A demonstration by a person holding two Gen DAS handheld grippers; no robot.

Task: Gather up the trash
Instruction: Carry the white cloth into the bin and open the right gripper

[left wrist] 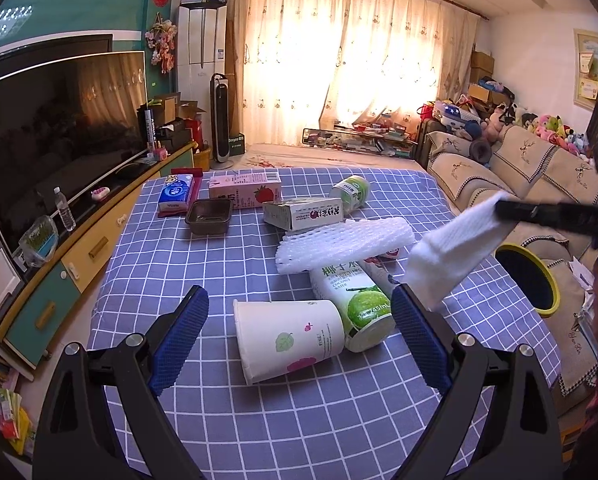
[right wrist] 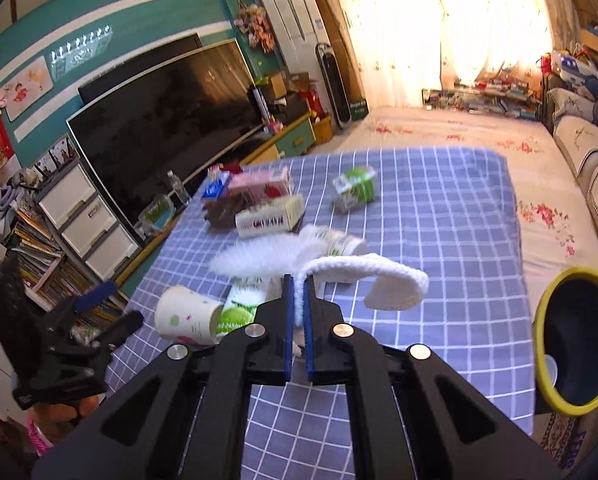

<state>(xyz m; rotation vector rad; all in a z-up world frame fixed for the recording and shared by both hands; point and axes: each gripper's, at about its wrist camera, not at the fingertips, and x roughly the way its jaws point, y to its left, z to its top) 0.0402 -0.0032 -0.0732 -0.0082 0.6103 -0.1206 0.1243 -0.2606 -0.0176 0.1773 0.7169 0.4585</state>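
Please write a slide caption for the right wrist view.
Right gripper shut on white foam sleeve above checked tablecloth.

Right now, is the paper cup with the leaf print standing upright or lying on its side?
Lying on its side. The paper cup rests lengthwise on the checked cloth, against the coconut water can, which also lies down.

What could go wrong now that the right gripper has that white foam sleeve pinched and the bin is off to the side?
1. The right gripper pinches only one edge of the white foam sleeve; the dangling rest could slip free or miss the yellow-rimmed bin.
2. The foam net lies loosely over the coconut water can, so a swinging sleeve might drag it.
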